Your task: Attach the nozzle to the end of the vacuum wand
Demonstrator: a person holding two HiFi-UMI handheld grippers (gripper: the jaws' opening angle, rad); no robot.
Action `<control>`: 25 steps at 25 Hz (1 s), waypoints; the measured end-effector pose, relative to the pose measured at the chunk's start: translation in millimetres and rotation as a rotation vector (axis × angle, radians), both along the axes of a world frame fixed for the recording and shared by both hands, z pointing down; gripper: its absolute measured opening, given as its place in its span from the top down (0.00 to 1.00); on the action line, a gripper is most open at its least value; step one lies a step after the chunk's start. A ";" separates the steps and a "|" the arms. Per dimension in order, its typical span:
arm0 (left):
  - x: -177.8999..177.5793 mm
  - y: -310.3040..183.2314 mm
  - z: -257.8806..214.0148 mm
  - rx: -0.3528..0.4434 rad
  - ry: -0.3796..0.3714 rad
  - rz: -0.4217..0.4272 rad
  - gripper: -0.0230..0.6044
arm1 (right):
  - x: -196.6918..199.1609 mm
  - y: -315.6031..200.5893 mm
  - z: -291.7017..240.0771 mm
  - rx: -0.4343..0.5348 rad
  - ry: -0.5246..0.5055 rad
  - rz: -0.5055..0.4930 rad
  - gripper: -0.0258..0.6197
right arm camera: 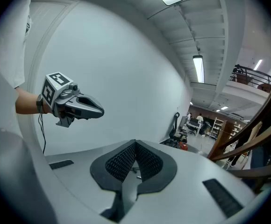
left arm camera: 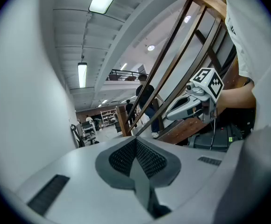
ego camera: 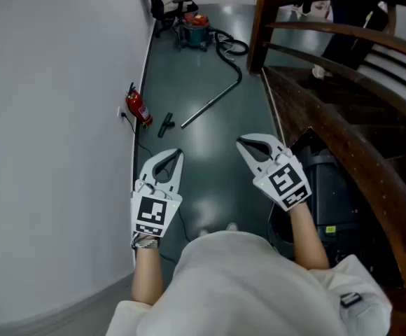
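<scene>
Both grippers are held up well short of the parts, the left gripper (ego camera: 177, 153) and right gripper (ego camera: 241, 143) each with jaws pressed together and nothing pinched. The black nozzle (ego camera: 166, 124) is seen flat on the floor near the wall, apart from the metal vacuum wand (ego camera: 210, 105), which lies further out. Likely risks: the wand could be rolled or pushed away on the smooth floor if only one part is held during joining; the fire extinguisher (ego camera: 138, 108) near the nozzle could be knocked on the reach.
</scene>
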State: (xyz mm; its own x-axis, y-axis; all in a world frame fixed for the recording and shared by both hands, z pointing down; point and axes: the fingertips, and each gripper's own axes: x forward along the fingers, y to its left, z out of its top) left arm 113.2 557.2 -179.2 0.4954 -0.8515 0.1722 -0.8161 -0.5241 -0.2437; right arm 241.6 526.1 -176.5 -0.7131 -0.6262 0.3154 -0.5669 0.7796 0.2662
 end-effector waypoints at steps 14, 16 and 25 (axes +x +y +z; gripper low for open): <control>-8.2 -3.1 10.8 -0.024 0.012 -0.011 0.96 | 1.2 -4.1 10.7 -0.030 -0.027 -0.010 0.91; -10.9 -3.5 12.4 -0.026 0.014 -0.014 0.96 | 1.3 -5.1 13.2 -0.033 -0.021 -0.008 0.91; -25.0 -0.7 16.1 -0.040 0.047 -0.015 0.96 | -10.2 -6.5 7.2 -0.045 -0.062 0.007 0.91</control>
State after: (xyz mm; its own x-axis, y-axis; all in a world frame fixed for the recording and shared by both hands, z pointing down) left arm 88.2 556.5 -163.1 0.4906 -0.8519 0.1830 -0.8341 -0.5199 -0.1843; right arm 231.4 519.6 -169.3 -0.7281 -0.6170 0.2986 -0.5865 0.7862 0.1946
